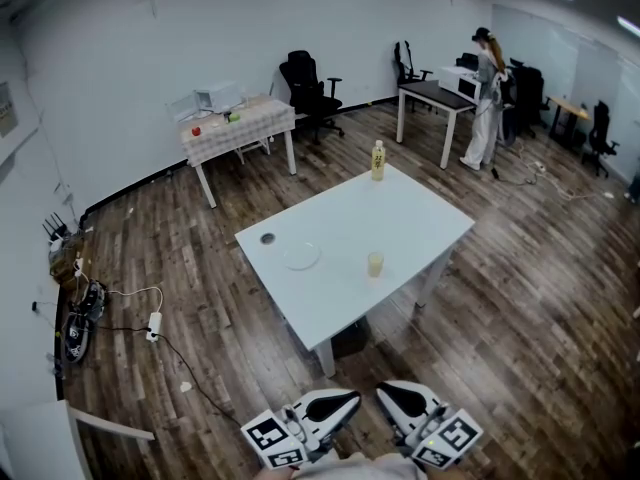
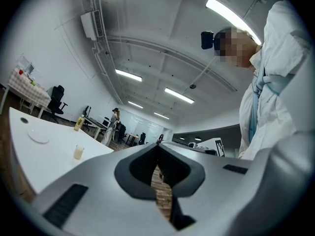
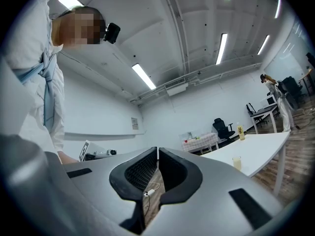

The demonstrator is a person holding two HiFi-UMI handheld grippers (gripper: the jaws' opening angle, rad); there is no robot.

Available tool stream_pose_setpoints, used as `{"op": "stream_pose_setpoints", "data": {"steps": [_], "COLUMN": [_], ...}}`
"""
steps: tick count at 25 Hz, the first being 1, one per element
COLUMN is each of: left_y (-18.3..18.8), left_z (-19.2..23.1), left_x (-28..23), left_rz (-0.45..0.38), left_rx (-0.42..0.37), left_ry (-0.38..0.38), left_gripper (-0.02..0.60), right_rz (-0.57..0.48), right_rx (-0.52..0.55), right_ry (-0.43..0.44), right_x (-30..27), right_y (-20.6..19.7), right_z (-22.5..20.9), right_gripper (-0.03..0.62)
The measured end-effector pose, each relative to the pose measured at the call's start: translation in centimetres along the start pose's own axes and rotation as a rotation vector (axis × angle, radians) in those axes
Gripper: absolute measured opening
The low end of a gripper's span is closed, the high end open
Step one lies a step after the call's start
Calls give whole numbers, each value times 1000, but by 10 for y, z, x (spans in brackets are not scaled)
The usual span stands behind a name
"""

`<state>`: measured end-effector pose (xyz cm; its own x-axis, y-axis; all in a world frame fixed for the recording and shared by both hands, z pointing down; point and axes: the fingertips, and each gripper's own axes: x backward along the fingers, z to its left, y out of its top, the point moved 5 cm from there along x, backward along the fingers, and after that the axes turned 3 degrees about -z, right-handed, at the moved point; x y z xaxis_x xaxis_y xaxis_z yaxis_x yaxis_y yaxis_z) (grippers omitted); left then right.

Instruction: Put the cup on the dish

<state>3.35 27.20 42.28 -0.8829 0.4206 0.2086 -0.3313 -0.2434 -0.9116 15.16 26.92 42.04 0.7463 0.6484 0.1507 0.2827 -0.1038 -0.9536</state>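
One step in hand, seemingly: getting to the small clear cup of pale yellow liquid (image 1: 375,263), sitting on the white rectangular table (image 1: 420,218) near but apart from the flat round white dish (image 1: 301,256). Next, probably needing to be stepping closer and spreading jaws around it. Holding the left gripper (image 1: 338,404) and right gripper (image 1: 402,398) low by the body, well apart from the table, each pressed together, pinching nothing.

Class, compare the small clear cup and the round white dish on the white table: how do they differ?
The small clear cup stands upright and tall; the round white dish lies flat and wide. The cup holds yellowish liquid; the dish looks empty. Both rest on the white table, apart from each other.
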Motion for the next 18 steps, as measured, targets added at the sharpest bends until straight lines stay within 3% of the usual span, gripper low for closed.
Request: {"op": "stream_pose_setpoints", "data": {"steps": [18], "left_y": [33], "left_z": [78], "left_x": [0], "left_rz": [-2], "left_rx": [5], "left_ry": [2], "left_gripper": [2], "right_rz": [10], "right_rx": [17], "right_ry": [-16], "right_x": [-69], "right_y": [4], "right_z": [-38], "right_gripper": [34]}}
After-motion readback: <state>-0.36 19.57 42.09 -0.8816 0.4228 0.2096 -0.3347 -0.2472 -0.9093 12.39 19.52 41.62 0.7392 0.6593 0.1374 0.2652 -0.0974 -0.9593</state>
